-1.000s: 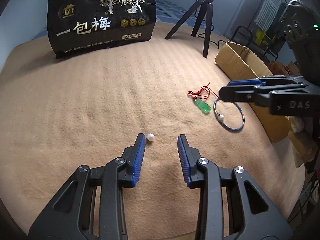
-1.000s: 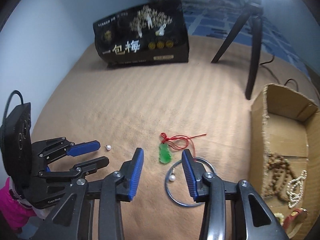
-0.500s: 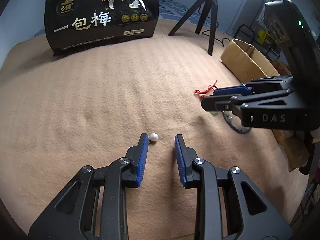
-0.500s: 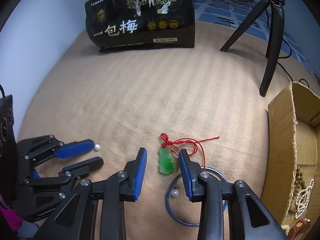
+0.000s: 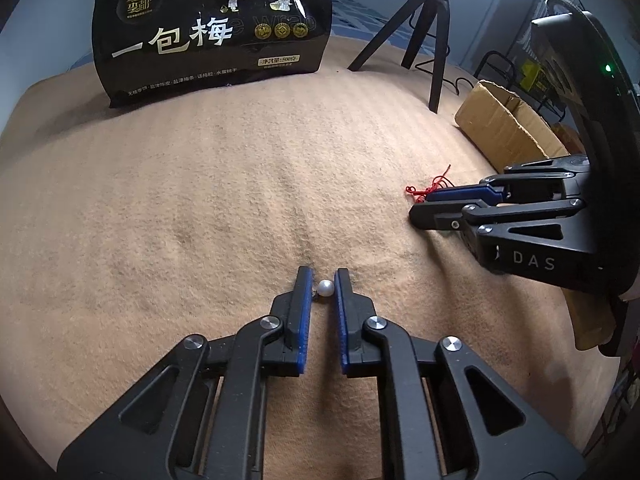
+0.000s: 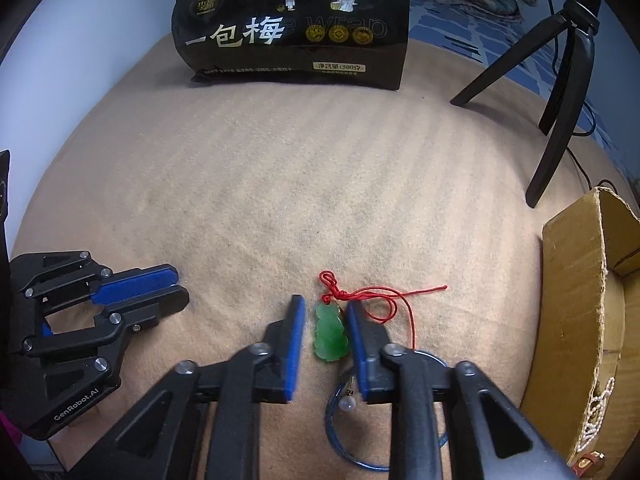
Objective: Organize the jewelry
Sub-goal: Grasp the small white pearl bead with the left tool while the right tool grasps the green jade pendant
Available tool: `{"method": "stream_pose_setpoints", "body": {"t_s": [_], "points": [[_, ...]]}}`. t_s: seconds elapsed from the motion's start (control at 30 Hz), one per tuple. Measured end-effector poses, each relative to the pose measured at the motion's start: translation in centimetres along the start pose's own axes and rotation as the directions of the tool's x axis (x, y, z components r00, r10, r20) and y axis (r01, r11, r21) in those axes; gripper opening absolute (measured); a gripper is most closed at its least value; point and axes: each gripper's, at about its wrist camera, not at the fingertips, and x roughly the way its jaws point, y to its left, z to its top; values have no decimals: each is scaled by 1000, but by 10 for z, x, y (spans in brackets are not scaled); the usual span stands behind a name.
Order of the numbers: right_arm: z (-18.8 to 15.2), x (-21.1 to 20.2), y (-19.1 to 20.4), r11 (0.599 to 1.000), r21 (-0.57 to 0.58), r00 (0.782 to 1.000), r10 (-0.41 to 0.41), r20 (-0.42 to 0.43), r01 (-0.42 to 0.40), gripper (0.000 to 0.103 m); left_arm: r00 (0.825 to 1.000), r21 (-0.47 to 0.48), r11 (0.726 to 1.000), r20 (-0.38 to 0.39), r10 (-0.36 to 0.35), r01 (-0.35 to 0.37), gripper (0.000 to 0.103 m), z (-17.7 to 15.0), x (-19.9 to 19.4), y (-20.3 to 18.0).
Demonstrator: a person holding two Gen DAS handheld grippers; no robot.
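Note:
A small white pearl earring [image 5: 325,289] lies on the tan blanket between the fingertips of my left gripper [image 5: 322,286]; the jaws stand narrow around it, almost touching it. My right gripper [image 6: 326,310] is low on the blanket with its jaws on either side of a green jade pendant [image 6: 329,333] on a red cord [image 6: 382,296]; a gap shows on the left side. A blue hoop with a pearl [image 6: 346,404] lies partly under the right finger. The right gripper also shows in the left wrist view [image 5: 424,206].
An open cardboard box [image 6: 580,320] with beads and pearl strands stands at the right, also in the left wrist view [image 5: 504,128]. A black snack bag [image 5: 212,28] stands at the back. A black tripod [image 6: 560,80] stands at the back right.
Both grippers moved forward and down to the blanket and narrowed: the left one around the pearl earring, the right one around the jade pendant.

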Motion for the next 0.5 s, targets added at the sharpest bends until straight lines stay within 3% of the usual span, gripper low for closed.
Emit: {"method": "stream_pose_setpoints", "body": {"t_s": [0.5], "points": [[-9, -36, -17, 995, 82, 994, 57, 90, -64, 11, 999, -20, 1000, 34, -3, 4, 9, 0, -21, 3]]}}
